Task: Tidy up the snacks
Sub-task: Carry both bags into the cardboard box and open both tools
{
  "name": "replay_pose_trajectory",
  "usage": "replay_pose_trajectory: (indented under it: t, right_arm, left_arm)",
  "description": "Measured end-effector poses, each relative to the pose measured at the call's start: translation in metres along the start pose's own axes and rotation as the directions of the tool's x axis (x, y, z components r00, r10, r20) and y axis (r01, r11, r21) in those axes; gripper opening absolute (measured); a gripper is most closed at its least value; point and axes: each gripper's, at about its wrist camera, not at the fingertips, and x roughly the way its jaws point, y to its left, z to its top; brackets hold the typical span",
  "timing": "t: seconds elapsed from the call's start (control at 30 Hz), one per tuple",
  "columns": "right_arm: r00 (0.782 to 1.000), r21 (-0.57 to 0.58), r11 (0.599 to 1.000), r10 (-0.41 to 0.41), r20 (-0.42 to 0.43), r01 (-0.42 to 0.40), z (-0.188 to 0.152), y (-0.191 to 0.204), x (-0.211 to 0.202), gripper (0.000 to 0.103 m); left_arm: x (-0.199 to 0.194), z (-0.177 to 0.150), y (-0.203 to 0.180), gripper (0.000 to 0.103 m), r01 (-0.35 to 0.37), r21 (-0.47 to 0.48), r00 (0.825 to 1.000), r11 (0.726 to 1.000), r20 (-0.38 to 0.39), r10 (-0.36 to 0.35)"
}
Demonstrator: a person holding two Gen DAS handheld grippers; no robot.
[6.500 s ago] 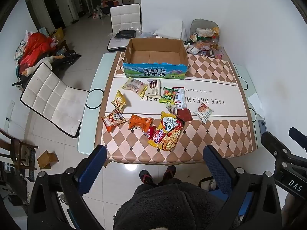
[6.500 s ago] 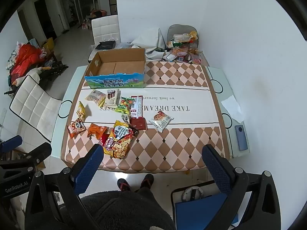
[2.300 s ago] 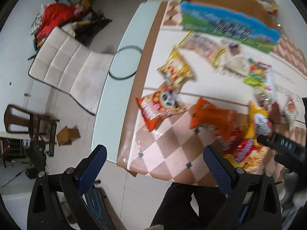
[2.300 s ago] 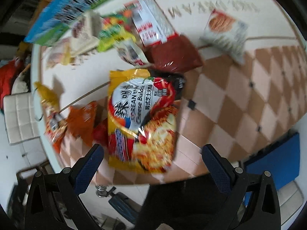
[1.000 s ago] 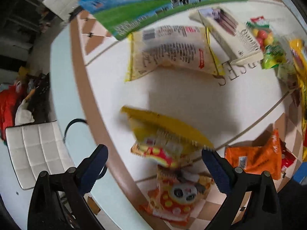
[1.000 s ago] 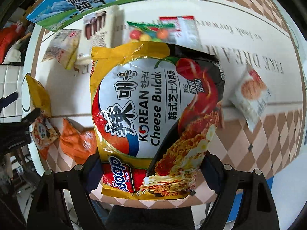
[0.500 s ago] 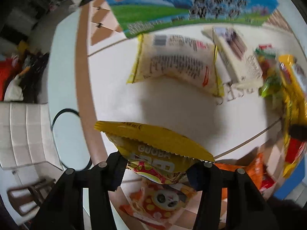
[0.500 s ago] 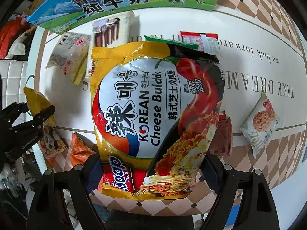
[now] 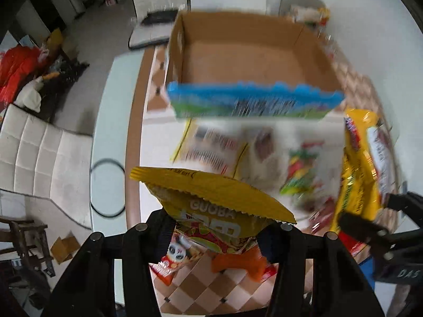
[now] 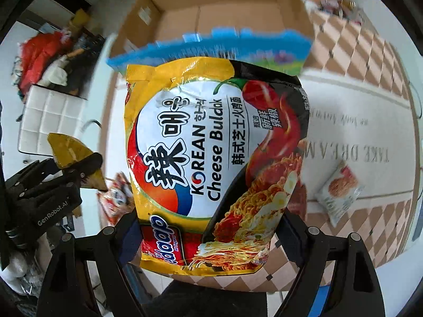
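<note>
My left gripper (image 9: 215,233) is shut on a yellow Guoba snack bag (image 9: 208,198), held above the table's near left part. My right gripper (image 10: 211,237) is shut on a large yellow Korean Cheese Buldak noodle pack (image 10: 211,158), which also shows in the left wrist view (image 9: 364,158). The open cardboard box (image 9: 246,60) with a blue-green front stands ahead at the table's far side; it shows in the right wrist view too (image 10: 216,18). The left gripper with its yellow bag (image 10: 71,155) is visible at the left of the right wrist view.
On the table lie a panda snack bag (image 9: 171,261), an orange bag (image 9: 238,264), a pale yellow-edged pack (image 9: 211,145), a green candy bag (image 9: 301,174) and a white cookie pack (image 10: 338,192). A white chair (image 9: 37,153) stands left of the table. Clutter sits behind the box.
Both grippers have lifted and tipped toward the box, each carrying its snack. The box now shows its open inside in both views.
</note>
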Motion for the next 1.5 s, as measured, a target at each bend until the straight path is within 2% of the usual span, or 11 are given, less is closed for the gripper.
replay_pose_trajectory:
  t: [0.2,0.37,0.5,0.67,0.73,0.83,0.93,1.03,1.13,1.33,1.5]
  right_arm:
    - [0.996,-0.007,0.999,0.048,0.077,-0.047,0.040,-0.010,-0.050,0.088]
    - [0.991,-0.008,0.999,0.042,0.124,-0.041,0.100,-0.013,-0.075,0.088]
    - [0.990,-0.001,1.000,0.017,0.142,-0.017,0.154,-0.018,-0.081,0.088]
    - [0.990,0.005,1.000,-0.003,0.141,0.003,0.216,-0.025,-0.073,0.088]
    - [0.991,0.009,1.000,-0.004,0.131,0.003,0.241,-0.030,-0.059,0.088]
    - [0.995,0.017,1.000,-0.001,0.104,-0.001,0.272,-0.036,-0.032,0.088]
    - [0.998,0.033,0.999,-0.005,0.067,0.003,0.300,-0.045,0.001,0.088]
    - [0.999,0.042,0.999,-0.020,0.029,0.018,0.319,-0.053,0.034,0.088]
    - [0.999,0.040,0.998,-0.039,-0.009,0.039,0.333,-0.059,0.063,0.088]
    - [0.995,0.028,0.997,-0.063,-0.070,0.065,0.350,-0.064,0.110,0.088]
    - [0.992,0.013,0.996,-0.087,-0.088,0.089,0.363,-0.069,0.133,0.088]
  left_arm:
    - [-0.029,0.054,-0.020,0.050,0.028,-0.012,0.998,1.000,0.064,-0.027]
    - [-0.031,0.105,-0.027,0.050,0.050,-0.027,0.995,0.998,0.084,-0.047]
    - [-0.019,0.144,-0.034,0.050,0.061,-0.027,0.996,0.998,0.071,-0.059]
    - [0.023,0.193,-0.042,0.050,0.089,-0.037,0.996,0.995,-0.006,-0.089]
    - [0.045,0.210,-0.043,0.050,0.099,-0.045,0.993,0.994,-0.053,-0.101]
    - [0.083,0.232,-0.043,0.050,0.128,-0.075,0.980,0.989,-0.143,-0.137]
    - [0.130,0.247,-0.038,0.050,0.140,-0.112,0.957,0.984,-0.241,-0.164]
    - [0.166,0.257,-0.033,0.050,0.133,-0.148,0.937,0.980,-0.303,-0.173]
    - [0.194,0.263,-0.035,0.050,0.123,-0.159,0.922,0.979,-0.347,-0.173]
    - [0.221,0.269,-0.044,0.050,0.102,-0.146,0.913,0.984,-0.380,-0.151]
    - [0.228,0.269,-0.049,0.052,0.055,-0.104,0.912,0.993,-0.400,-0.093]
